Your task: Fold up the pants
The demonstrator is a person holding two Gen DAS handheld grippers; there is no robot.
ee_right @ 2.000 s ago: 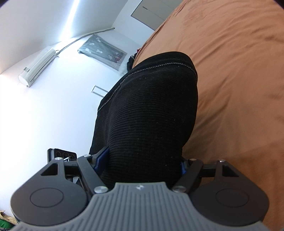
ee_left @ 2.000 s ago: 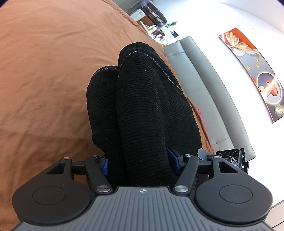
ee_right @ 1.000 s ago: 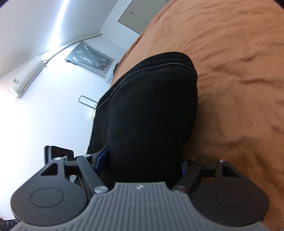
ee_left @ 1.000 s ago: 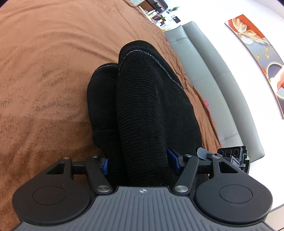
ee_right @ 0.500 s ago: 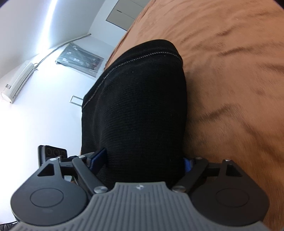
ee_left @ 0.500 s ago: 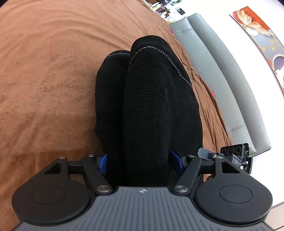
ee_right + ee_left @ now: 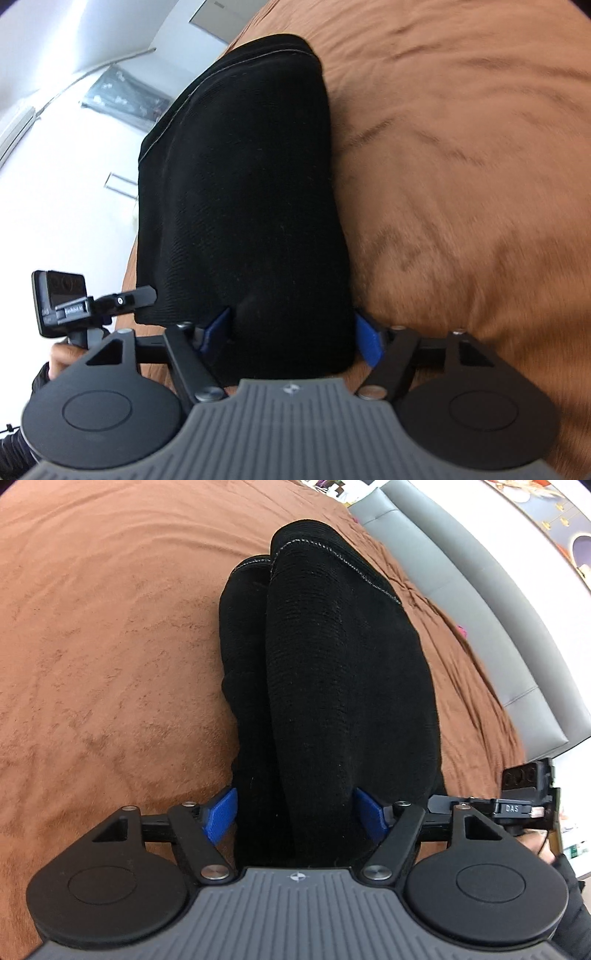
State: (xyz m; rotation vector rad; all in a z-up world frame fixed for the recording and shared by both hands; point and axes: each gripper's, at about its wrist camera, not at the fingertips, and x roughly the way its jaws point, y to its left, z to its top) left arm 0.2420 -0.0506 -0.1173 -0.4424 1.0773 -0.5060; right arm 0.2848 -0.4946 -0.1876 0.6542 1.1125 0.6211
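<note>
Pants [image 7: 340, 686] of black ribbed knit fill the middle of both wrist views, bunched into thick folds and lying over a rust-brown blanket [image 7: 110, 646]. A thin pale line of stitching runs along one folded edge near the top of the fabric.

In the left wrist view, the left gripper [image 7: 295, 814] has its jaws clamped on a wad of the pants, with a blue pad [image 7: 221, 814] showing on each side of the cloth. Two rolls of fabric stand side by side ahead of it, the right one taller. A grey padded headboard [image 7: 480, 602] curves along the far right edge of the blanket.

In the right wrist view, the right gripper [image 7: 291, 338] likewise has its jaws clamped on the pants, blue pads pressed against either side of one broad fold. The blanket spreads to the right, slightly blurred. At lower left the other gripper's camera [image 7: 59, 302] shows beside the fabric, with part of a hand [image 7: 66, 356] below it. White wall lies beyond.
</note>
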